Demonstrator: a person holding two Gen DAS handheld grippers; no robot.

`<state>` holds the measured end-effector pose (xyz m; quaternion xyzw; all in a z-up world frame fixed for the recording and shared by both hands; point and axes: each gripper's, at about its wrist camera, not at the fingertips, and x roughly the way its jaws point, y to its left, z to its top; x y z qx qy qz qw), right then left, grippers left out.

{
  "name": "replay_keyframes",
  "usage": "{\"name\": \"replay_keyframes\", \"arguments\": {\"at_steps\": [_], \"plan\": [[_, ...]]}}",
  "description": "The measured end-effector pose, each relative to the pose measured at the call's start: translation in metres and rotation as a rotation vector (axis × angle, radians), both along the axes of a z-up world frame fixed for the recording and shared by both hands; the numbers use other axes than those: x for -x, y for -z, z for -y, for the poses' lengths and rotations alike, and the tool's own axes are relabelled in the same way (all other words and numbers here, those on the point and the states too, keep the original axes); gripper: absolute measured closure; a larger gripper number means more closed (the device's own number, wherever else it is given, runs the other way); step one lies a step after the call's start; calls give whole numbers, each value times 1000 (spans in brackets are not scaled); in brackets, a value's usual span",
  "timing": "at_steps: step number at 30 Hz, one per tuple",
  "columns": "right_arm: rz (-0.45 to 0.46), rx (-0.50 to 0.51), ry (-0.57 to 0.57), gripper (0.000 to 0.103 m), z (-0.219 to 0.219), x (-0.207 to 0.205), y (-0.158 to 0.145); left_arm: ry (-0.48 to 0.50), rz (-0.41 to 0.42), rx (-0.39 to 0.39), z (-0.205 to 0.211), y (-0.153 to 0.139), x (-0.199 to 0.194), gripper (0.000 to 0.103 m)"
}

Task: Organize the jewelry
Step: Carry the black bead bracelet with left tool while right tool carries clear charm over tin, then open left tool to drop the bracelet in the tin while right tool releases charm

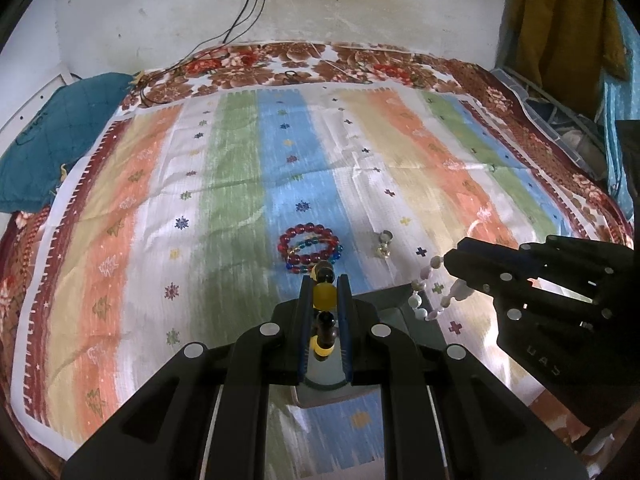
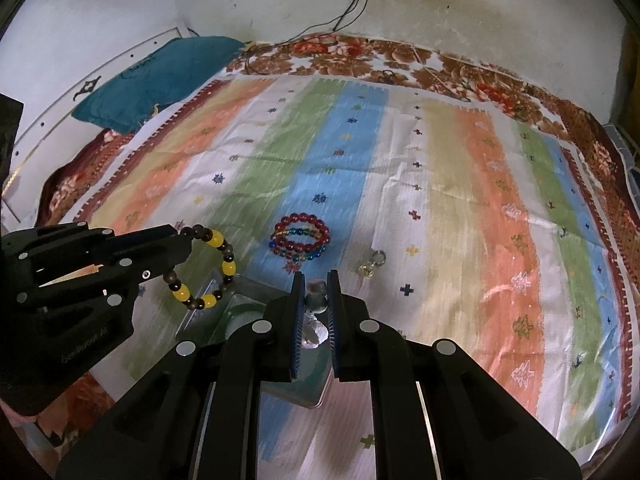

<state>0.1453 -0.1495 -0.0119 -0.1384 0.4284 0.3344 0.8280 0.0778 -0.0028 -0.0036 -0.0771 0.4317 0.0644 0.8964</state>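
Left tool (image 1: 325,294) clenched on yellow-brown bracelet (image 2: 208,270), right tool (image 2: 316,300) on white bracelet (image 1: 430,292); lower both gently into tray (image 2: 240,304) before releasing.

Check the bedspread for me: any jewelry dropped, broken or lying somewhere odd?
Nothing looks broken or spilled. The red and blue bracelets lie stacked on the blue stripe, with a small ring loose to their right, apart from them. Both still need collecting.

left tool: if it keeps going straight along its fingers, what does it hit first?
Probably the stack of red and blue-green glass bead bracelets on the striped cloth, just beyond the left tool, which is shut on a yellow-and-brown bead bracelet. Depth is uncertain; it may meet cloth short of them.
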Motion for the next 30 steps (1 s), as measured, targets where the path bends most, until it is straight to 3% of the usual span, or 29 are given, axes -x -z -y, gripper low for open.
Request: {"name": "replay_keyframes", "arguments": {"at_steps": [18,19,20,21,26,28,30], "plan": [[-47,2,-18,90,1,6,5,16,-11,43,5,3,3,92],[-51,0,-13,89,2,5,6,10,-9,38,5,2,3,88],[-55,-4,-4,73,3,3,6,0,-11,38,3,2,3,83],[-56,-7,5,50,4,2,7,-10,-10,39,1,2,3,77],[-62,0,53,49,11,-7,11,-44,-16,48,-9,5,2,74],[-72,7,60,49,12,-10,14,-61,-25,47,-13,8,-2,63],[-75,10,66,47,13,-13,15,-82,-41,54,-18,12,-8,59]]}}
